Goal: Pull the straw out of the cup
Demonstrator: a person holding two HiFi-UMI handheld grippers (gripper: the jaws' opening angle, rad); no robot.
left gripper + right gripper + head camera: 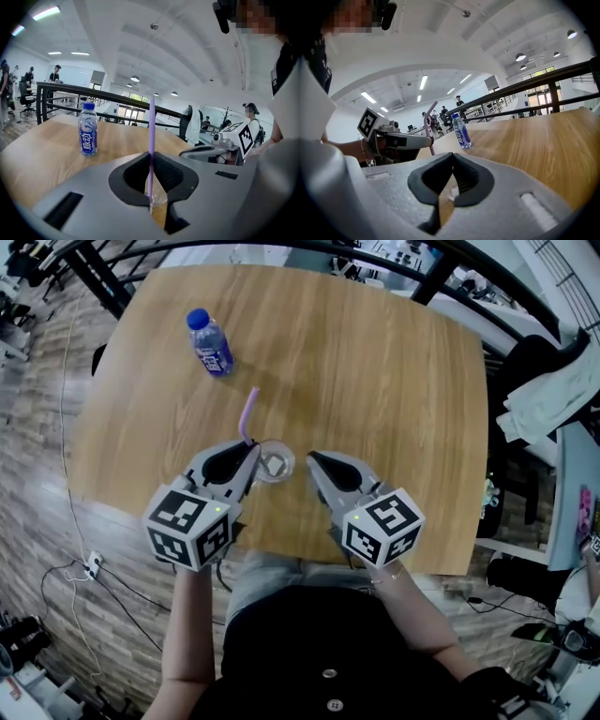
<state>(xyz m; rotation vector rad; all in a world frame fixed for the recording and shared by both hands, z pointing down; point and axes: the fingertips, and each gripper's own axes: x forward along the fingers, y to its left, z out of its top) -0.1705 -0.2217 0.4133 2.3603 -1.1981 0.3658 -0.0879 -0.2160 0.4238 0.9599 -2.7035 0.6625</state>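
A purple straw [248, 413] stands nearly upright with its lower end in a clear plastic cup [275, 465] near the table's front edge. My left gripper [251, 448] is shut on the straw [151, 126] just above the cup's rim. Through the gap behind its pads I see the cup [158, 196]. My right gripper [311, 458] sits just right of the cup with its tips together [452, 155]. Whether they touch the rim I cannot tell. From the right gripper view the straw [427, 126] rises beside the left gripper [430, 140].
A small bottle [211, 345] with a blue cap and purple label stands at the far left of the round wooden table [375, 371]. A dark railing [70, 89] runs behind the table. A chair with pale cloth [553, 395] is at the right.
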